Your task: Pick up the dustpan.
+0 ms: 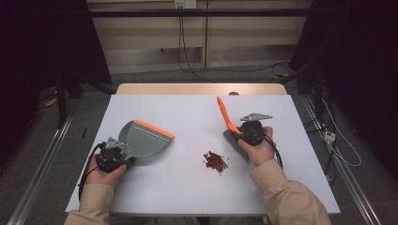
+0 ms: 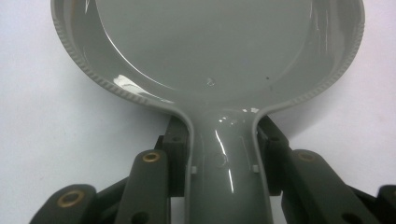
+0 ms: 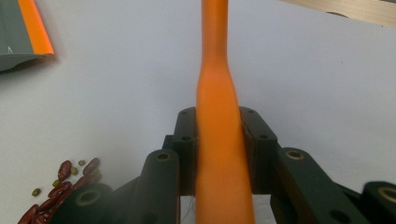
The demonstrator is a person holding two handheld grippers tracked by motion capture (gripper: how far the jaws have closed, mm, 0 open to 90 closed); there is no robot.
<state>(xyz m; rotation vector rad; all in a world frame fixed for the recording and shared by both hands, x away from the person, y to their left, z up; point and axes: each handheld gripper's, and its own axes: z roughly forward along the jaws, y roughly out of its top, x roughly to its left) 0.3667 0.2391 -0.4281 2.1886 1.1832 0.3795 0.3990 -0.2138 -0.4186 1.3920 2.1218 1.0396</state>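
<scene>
So the left gripper (image 1: 123, 158) is clamped on the stem handle of the grey plastic dustpan with the orange lip (image 1: 146, 138), pan flat near the left edge of the white tabletop (image 1: 187, 187), lip facing the pile, ready to catch it I'd guess; the right gripper (image 1: 245, 134) pinches the orange brush handle (image 1: 226, 115) near the right edge; red beans and small greenish bits (image 1: 215, 161) sit between, toward the near edge; bristles are hidden behind the hand, so can't tell if they touch down.

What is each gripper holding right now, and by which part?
The left gripper clamps the grey dustpan by its handle neck. The right gripper clamps the brush's orange handle at its lower part.
</scene>
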